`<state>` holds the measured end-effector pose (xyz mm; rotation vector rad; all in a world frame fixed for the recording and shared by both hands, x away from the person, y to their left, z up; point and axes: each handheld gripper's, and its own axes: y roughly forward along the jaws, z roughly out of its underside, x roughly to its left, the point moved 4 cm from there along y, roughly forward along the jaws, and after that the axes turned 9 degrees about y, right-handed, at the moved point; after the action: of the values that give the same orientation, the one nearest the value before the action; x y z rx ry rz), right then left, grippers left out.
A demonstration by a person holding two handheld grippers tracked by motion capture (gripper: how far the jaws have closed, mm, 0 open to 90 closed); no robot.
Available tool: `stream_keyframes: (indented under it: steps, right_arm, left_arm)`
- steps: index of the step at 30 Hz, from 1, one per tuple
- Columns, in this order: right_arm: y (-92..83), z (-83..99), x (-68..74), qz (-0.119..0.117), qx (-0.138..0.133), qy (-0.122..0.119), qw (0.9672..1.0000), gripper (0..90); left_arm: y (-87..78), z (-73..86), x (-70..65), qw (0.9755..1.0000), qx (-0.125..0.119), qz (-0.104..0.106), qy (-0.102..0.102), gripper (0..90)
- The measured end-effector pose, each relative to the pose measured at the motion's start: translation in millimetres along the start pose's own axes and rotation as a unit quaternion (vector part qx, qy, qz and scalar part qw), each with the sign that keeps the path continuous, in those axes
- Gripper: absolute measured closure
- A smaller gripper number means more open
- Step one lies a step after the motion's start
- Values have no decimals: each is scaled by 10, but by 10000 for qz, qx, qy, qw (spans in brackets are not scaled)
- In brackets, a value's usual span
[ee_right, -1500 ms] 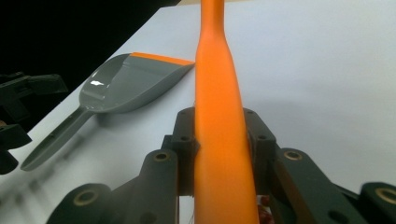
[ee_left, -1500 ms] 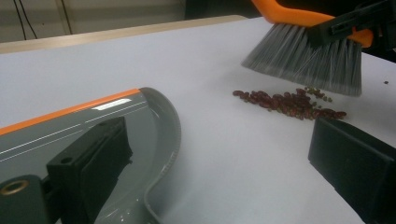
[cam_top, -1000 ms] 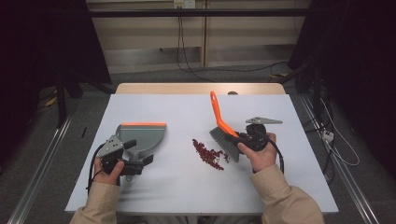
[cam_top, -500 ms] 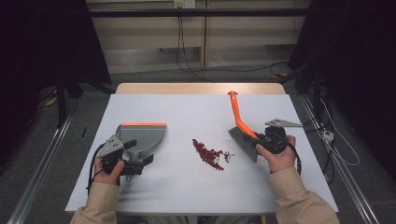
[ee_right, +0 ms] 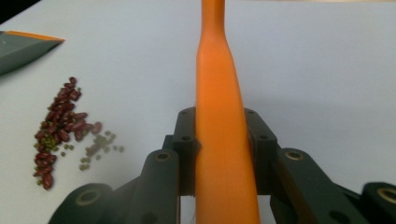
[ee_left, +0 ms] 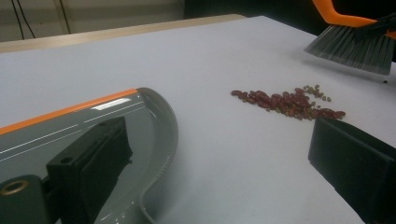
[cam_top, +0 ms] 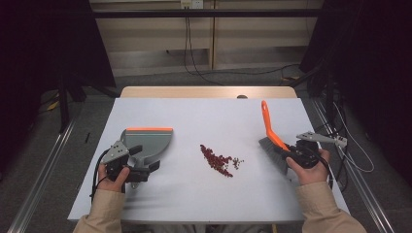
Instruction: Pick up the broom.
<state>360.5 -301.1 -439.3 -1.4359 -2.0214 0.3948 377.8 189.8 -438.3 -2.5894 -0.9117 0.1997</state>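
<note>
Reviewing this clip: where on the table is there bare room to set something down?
The far strip beyond the dustpan and brush is bare, as is the near edge below the beans. Crowded: the middle row, with the left hand-held gripper on the dustpan, the beans, and the right hand-held gripper holding the brush.

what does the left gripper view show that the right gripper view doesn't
Left gripper view: the brush's grey bristles hanging above the table, and the dustpan's curved side wall with one black jaw inside the pan and the other well apart from it.

Right gripper view: the brush's orange handle clamped between the right gripper's jaws, running straight away from the camera.

Both: the white table, the red beans with small green ones beside them, and the dustpan's orange-trimmed lip.
</note>
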Motion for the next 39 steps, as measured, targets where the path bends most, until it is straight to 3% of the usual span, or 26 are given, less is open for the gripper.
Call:
stream_keyframes:
  steps: [6,10,14,19,25,29,39]
  right_arm:
    - [-132,60,-107,330,-27,-199,9993,713]
    - [-241,122,-158,657,-66,-429,9969,713]
    - [-251,257,-158,804,-18,-544,9953,714]
    - [-162,339,2,737,-276,-550,9954,714]
    - [45,287,211,688,-307,-605,9953,714]
    - [215,238,355,569,-347,-488,9966,714]
    - [598,157,788,461,-397,-749,9953,713]
  left_arm:
    - [17,2,-6,10000,9,20,-4,52]
    - [23,6,0,10000,12,12,-27,52]
    - [42,11,4,10000,55,20,-22,52]
    - [57,9,-5,10000,42,36,-25,52]
    - [67,11,-2,10000,62,33,-28,52]
    - [61,8,1,10000,41,31,-29,52]
    - [43,3,13,10000,19,28,-10,52]
